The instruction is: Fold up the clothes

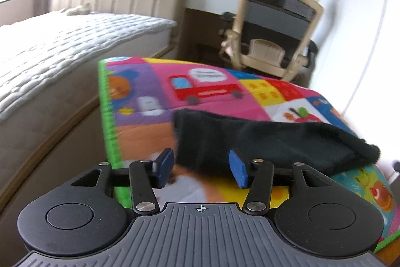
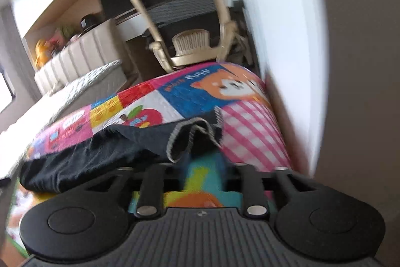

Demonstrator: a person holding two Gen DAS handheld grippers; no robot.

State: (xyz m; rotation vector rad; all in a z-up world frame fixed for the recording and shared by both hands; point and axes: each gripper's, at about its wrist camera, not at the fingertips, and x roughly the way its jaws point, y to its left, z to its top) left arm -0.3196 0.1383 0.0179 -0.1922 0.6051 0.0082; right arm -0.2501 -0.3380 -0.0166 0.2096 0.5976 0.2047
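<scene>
My left gripper gapes wide at the black garment on the play mat; right gripper fingertips hidden, can't tell.

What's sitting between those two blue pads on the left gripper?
In the left wrist view, the edge of the black garment lies between the left gripper's blue pads, over the colourful play mat. The pads stand apart, not closed on it.

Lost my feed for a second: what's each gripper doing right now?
Left gripper: open, blue pads apart, holding nothing, at the edge of the black garment.
Right gripper: cannot tell; fingertips hidden under the garment.
</scene>
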